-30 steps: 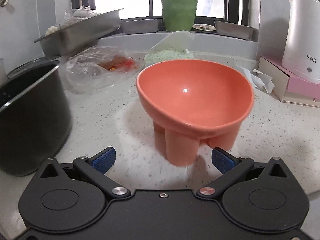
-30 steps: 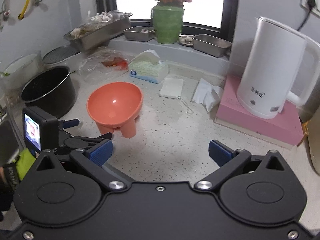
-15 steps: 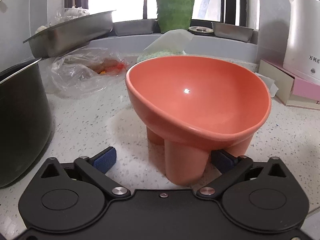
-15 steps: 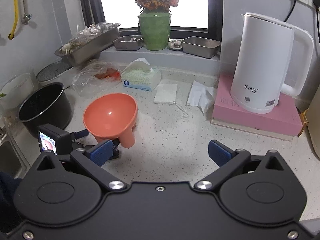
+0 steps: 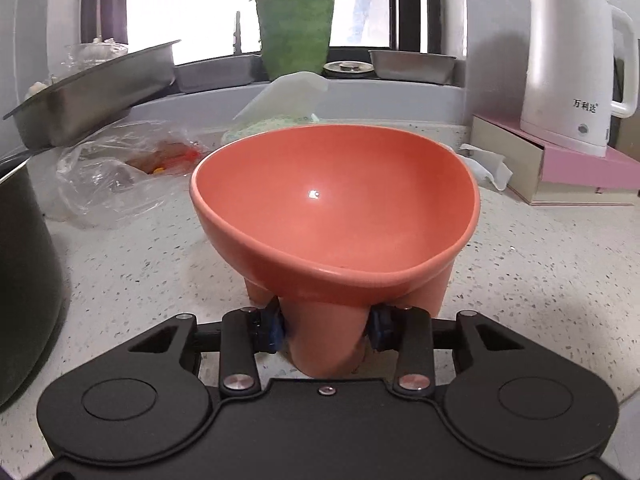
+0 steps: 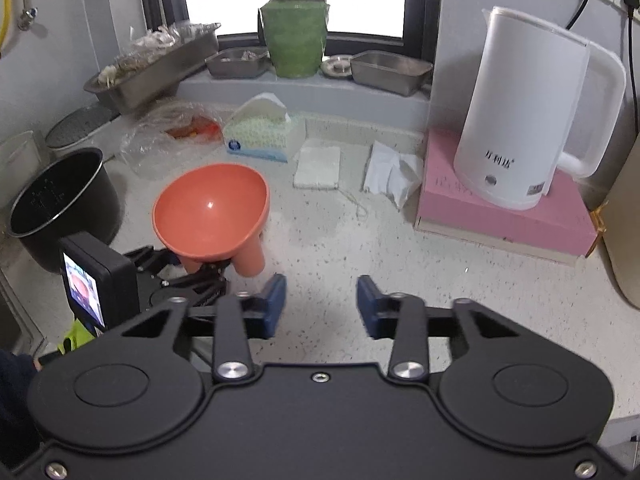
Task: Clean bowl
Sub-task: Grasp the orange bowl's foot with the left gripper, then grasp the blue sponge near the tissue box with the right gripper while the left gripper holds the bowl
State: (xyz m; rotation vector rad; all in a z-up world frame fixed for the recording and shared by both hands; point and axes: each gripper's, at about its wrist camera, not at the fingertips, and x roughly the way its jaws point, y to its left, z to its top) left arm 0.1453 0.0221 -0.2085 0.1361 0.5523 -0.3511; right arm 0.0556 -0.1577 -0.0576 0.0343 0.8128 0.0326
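Note:
An orange bowl (image 5: 336,212) on stubby legs stands on the speckled counter, tilted toward me. My left gripper (image 5: 326,330) is shut on the bowl's near leg, blue pads pressed to both sides. In the right wrist view the bowl (image 6: 212,212) is at the left with the left gripper (image 6: 204,268) under it. My right gripper (image 6: 320,304) hovers empty above the counter to the right of the bowl, its jaws partly closed with a gap between the blue pads. A folded white cloth (image 6: 318,162) lies behind the bowl.
A black pot (image 6: 60,204) stands at the left. A tissue box (image 6: 260,136), a plastic bag (image 6: 172,136) and a crumpled tissue (image 6: 394,174) lie at the back. A white kettle (image 6: 532,116) sits on a pink box (image 6: 504,208) at the right. Steel trays (image 6: 156,68) line the sill.
My left gripper moved up to the bowl and shut on its near leg. My right gripper's jaws narrowed from wide open to a smaller gap.

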